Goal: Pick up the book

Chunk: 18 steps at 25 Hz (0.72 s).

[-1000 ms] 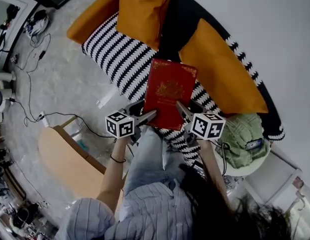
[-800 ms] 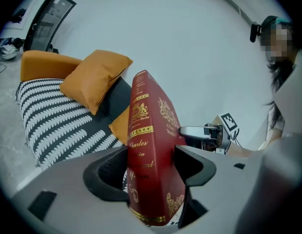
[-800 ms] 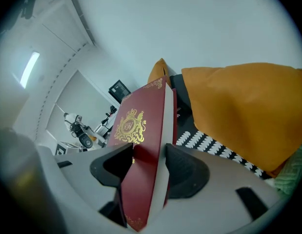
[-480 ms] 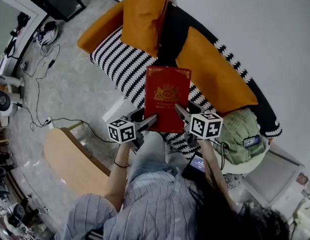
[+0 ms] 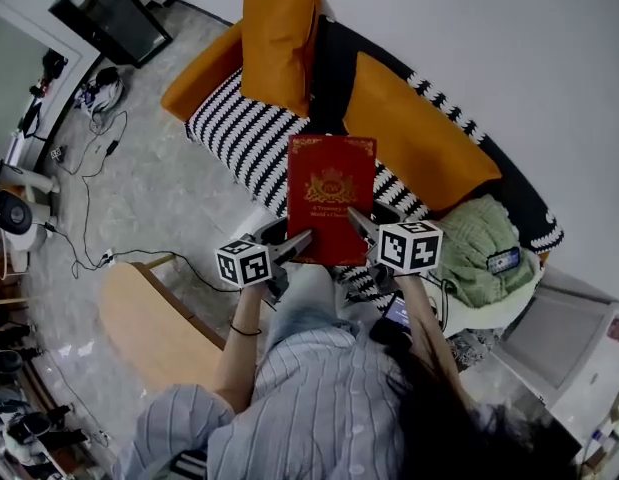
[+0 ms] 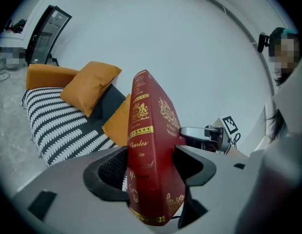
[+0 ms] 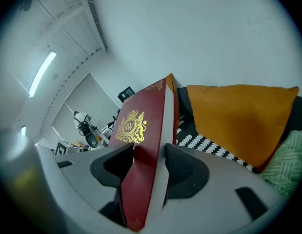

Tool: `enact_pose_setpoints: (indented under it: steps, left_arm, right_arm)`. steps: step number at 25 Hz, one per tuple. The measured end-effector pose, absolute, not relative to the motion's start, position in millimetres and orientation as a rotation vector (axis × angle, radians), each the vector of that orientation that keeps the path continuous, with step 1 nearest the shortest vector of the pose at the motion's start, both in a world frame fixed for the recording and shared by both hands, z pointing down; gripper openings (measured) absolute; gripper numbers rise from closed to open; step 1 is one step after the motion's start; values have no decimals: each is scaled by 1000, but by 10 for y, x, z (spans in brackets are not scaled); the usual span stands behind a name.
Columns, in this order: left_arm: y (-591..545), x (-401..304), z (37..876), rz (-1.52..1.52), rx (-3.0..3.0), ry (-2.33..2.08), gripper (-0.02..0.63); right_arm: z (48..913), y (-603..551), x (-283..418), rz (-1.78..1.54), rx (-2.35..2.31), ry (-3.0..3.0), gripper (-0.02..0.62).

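Red hardcover book (image 5: 330, 200) hangs in the air over the striped sofa (image 5: 239, 128), held between both grippers. The left gripper (image 5: 297, 241) has its fingers clamped on the spine edge, the right gripper (image 5: 361, 224) on the page edge.

The red book (image 5: 331, 200) is partly masked at its lower edge
In the head view the lower corners of the red book lie under the fingers (image 5: 293, 243) of the left gripper (image 5: 304, 236) and the right gripper (image 5: 357, 218), and the small gold print below its crest is too fine to read; the book also covers part of the striped sofa seat (image 5: 239, 133). In the left gripper view the lower spine lettering is blurred. Gear (image 5: 7, 213) at the head view's left edge is cut off
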<state>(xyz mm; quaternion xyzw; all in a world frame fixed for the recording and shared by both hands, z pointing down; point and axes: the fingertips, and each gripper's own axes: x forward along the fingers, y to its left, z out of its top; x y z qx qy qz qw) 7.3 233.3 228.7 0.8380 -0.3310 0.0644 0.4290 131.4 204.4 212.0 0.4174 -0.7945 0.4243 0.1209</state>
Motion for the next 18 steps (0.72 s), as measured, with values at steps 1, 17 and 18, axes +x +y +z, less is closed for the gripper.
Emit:
enact_pose_setpoints:
  steps: [1,17,18]
  left_arm:
    - [2382,107,2266,163,2099,-824,309]
    - [3310,273,2054,93,2073,-898,308]
    - [3340,266,2036,93,2072,-902,308]
  right_arm:
    - [2103,2103,1352,1240,1229,-2324,218]
    - [1882,2932,1510,1216,1183,-2367,216]
    - [1866,2959,1500,1212,1179,-2372,216]
